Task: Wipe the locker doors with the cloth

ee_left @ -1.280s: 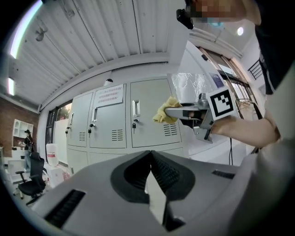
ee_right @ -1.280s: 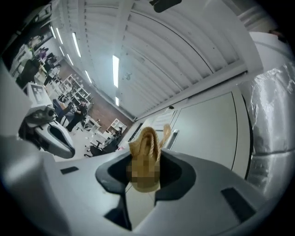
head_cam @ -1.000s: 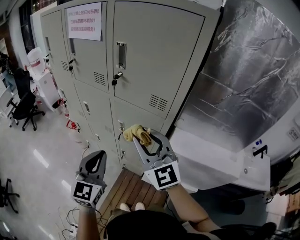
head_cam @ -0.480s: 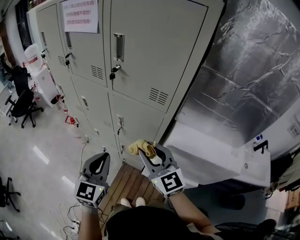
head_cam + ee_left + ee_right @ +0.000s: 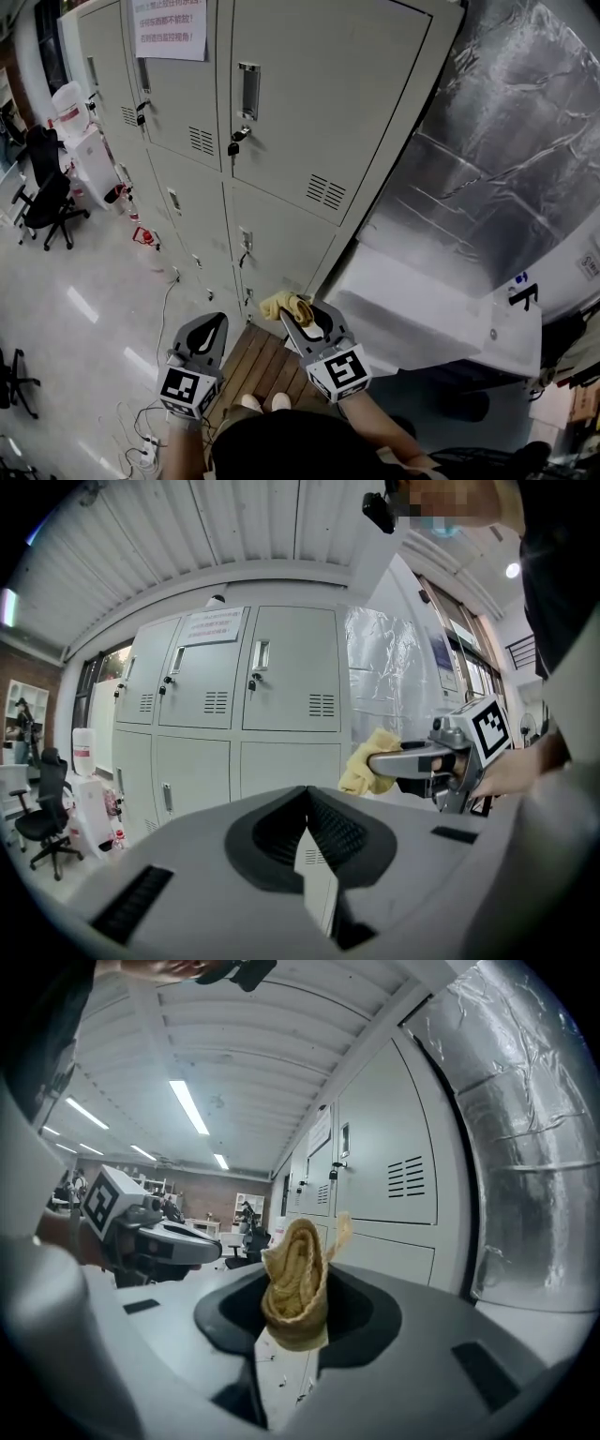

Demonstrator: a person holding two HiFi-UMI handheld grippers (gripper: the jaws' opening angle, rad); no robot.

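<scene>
Head view: both grippers low in frame, the right gripper (image 5: 292, 316) beside the bottom of the grey lockers (image 5: 319, 103), the left gripper (image 5: 213, 324) off to its left and well clear of the doors. Only the gripper views gave the jaw states. The right gripper view showed the jaws clamped on a bunched yellow cloth (image 5: 295, 1283), the wad standing up out of the tips with a loose corner at its top. The left gripper view showed that gripper's jaws pressed together with nothing between them; it also caught the right gripper from the side, cloth sticking out ahead of its tips toward the lockers. The locker bank had two tiers of doors with louvre vents, recessed handles, a padlock (image 5: 232, 147) on one upper door and a printed notice (image 5: 169, 28) taped near the top. Crinkled silver foil sheeting (image 5: 506, 159) covered the wall to the right of the lockers, above a white ledge (image 5: 422, 309). The floor (image 5: 84, 309) was pale and glossy; a wooden slat board (image 5: 258, 370) lay at the lockers' foot, and a black office chair (image 5: 47, 202) stood far left. Ceiling strip lights (image 5: 187, 1105) appeared only in the right gripper view. The cloth sat at the right gripper's tips, before a bottom-tier door; no view showed whether it touched that door.
</scene>
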